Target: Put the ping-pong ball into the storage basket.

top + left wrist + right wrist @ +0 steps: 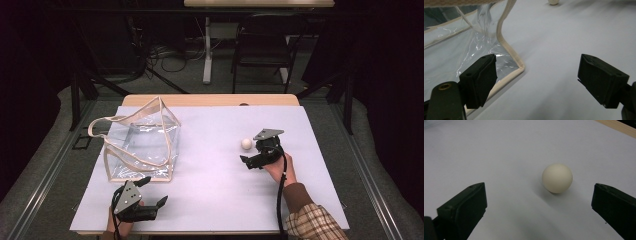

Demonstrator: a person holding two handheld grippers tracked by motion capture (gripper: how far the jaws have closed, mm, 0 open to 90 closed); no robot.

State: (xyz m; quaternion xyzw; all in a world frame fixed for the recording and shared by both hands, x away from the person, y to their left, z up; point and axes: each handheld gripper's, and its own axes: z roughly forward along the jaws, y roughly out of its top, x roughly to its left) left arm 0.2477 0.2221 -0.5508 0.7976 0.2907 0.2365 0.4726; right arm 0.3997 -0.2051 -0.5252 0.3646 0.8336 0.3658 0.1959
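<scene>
My right gripper (539,207): fingers spread, empty, ball (557,178) just ahead, untouched, toward counter's right edge | my left gripper (536,82): fingers spread, empty, beside bag (142,145) near left edge | nothing gripped yet, all work left

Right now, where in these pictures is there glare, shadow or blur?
High view: dark surroundings, glare streaks on the clear tote bag. Left gripper view: bright reflections on the bag's plastic, and the small ball at the top edge looks soft. Right gripper view: the cream ball is sharp, with a faint shadow beneath it.
</scene>
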